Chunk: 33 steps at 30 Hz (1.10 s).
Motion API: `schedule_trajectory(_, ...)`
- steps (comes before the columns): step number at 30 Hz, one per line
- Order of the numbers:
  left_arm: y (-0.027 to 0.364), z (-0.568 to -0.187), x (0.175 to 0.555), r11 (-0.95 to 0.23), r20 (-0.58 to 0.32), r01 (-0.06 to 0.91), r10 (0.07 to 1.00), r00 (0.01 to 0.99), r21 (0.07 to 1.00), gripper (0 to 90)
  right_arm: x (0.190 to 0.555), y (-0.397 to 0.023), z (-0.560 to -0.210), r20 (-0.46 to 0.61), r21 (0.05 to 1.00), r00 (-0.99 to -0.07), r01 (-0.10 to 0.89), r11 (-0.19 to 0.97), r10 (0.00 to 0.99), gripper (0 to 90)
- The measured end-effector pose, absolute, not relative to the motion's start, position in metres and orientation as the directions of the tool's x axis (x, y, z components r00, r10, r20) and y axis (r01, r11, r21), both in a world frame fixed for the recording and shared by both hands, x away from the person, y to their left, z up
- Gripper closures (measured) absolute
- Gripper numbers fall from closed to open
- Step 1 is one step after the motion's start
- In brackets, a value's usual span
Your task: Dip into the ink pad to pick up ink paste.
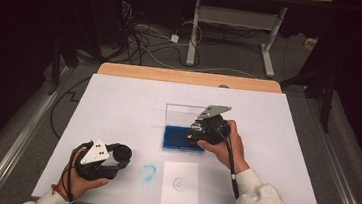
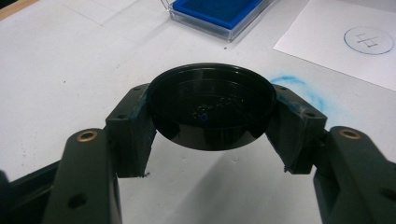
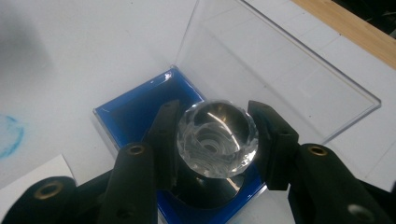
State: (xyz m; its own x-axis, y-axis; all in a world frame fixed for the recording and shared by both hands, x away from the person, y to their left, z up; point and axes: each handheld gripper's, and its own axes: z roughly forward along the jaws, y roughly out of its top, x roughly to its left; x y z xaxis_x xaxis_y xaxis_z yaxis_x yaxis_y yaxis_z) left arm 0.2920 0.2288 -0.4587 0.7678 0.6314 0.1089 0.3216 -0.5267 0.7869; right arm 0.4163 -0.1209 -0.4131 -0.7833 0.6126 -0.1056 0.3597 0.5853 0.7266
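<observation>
**Stamp over the ink pad, cap held aside**

The right gripper [image 3: 215,140] pinches a stamp with a faceted clear knob [image 3: 217,139] between its jaws, holding it down on or just above the blue ink pad [image 1: 175,137]; contact cannot be confirmed. The pad's clear lid [image 3: 280,70] stands open behind it. The left gripper [image 2: 212,121] clamps a round black cap [image 2: 212,106], hollow side toward the camera, above the white table cover [image 1: 118,106] near the person's side.

Between the two hands lie a blue smudge [image 1: 148,173] on the cover and a white sheet [image 1: 181,187] bearing one circular blue imprint [image 1: 179,184]. Judging from this, one impression already exists and the stamp is being inked; pressing it to the paper, recapping it and closing the lid seem to remain.
</observation>
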Motion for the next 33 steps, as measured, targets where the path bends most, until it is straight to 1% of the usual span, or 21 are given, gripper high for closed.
schedule_trajectory(9,0.228,-0.459,0.292,-0.534,0.113,0.320,0.628,0.770,0.783,36.9,0.417,-0.125,-0.424,-0.080,0.730,-0.772,0.385,0.565,0.630,57.5)
schedule_trajectory(19,0.227,-0.460,0.293,-0.537,0.111,0.321,0.624,0.774,0.780,36.9,0.418,-0.125,-0.428,-0.068,0.742,-0.778,0.380,0.553,0.625,57.5)
schedule_trajectory(25,0.227,-0.460,0.293,-0.539,0.109,0.324,0.622,0.775,0.777,36.9,0.416,-0.121,-0.430,-0.079,0.736,-0.773,0.381,0.560,0.630,57.5)
schedule_trajectory(27,0.226,-0.460,0.292,-0.542,0.110,0.323,0.621,0.776,0.776,36.9,0.415,-0.119,-0.431,-0.098,0.732,-0.773,0.371,0.571,0.627,57.6)
schedule_trajectory(33,0.226,-0.461,0.292,-0.546,0.113,0.323,0.619,0.777,0.773,36.9,0.413,-0.119,-0.433,-0.100,0.738,-0.767,0.370,0.564,0.634,57.6)
